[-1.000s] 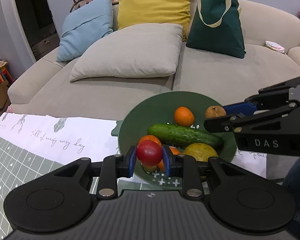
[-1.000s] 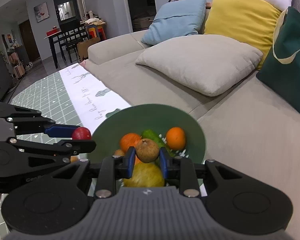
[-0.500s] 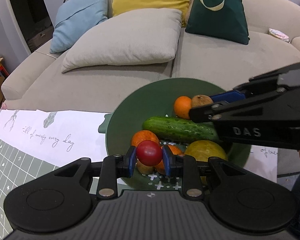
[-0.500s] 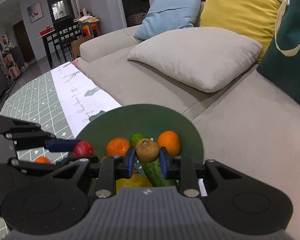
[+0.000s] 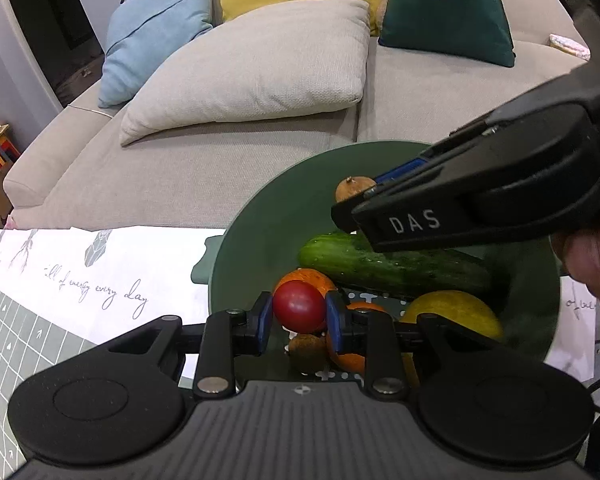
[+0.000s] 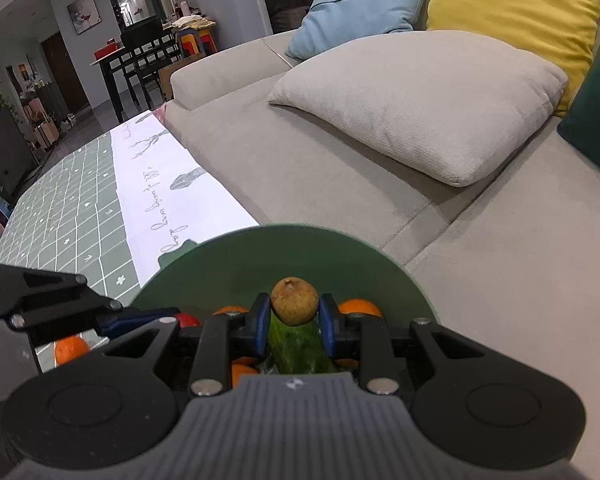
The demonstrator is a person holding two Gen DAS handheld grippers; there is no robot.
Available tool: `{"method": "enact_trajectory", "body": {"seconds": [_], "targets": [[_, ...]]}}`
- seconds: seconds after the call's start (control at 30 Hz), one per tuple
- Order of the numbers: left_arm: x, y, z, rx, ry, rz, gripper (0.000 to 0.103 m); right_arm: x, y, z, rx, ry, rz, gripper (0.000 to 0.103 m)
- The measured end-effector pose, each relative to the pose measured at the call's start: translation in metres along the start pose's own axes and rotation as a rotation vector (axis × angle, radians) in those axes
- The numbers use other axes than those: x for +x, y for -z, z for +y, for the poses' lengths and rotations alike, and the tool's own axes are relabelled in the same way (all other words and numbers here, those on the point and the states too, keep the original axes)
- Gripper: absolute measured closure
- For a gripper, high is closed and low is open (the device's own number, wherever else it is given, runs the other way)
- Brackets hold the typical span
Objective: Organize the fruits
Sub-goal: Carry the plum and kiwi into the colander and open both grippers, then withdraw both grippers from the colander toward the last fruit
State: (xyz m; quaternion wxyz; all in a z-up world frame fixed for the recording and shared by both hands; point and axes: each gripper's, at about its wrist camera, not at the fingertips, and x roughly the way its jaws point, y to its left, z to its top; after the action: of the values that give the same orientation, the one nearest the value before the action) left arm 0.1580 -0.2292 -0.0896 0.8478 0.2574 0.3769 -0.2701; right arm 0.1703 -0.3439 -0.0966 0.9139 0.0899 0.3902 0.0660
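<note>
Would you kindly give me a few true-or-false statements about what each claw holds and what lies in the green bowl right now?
1. The left claw is shut on a red tomato. True.
2. The right claw is open and holds nothing. False: it is shut on a small brown fruit.
3. A cucumber lies in the green bowl. True.
4. The green bowl holds only oranges. False: besides an orange there are the cucumber, a yellow fruit and a small brown nut-like fruit.
5. The beige cushion lies on the sofa behind the bowl. True.
</note>
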Motion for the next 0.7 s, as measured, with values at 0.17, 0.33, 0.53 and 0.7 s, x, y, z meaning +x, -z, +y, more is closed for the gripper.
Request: {"method": "enact_trajectory", "body": {"seconds": [0.17, 0.33, 0.53, 0.7], "targets": [[0.008, -0.004, 0.004, 0.000, -0.006, 0.014, 0.071, 0.013, -0.006, -0.002, -0.011, 0.005, 0.027, 0.081], [0.015, -0.004, 0.005, 0.018, -0.015, 0.029, 0.065, 0.022, -0.008, -0.002, -0.021, 0.002, 0.043, 0.081], [0.009, -0.006, 0.010, 0.008, -0.007, 0.019, 0.045, 0.023, -0.010, 0.002, -0.013, 0.003, 0.053, 0.067], [-0.009, -0.007, 0.010, 0.031, -0.032, -0.019, 0.038, 0.013, -0.011, 0.008, -0.021, 0.015, 0.040, 0.064]]}}
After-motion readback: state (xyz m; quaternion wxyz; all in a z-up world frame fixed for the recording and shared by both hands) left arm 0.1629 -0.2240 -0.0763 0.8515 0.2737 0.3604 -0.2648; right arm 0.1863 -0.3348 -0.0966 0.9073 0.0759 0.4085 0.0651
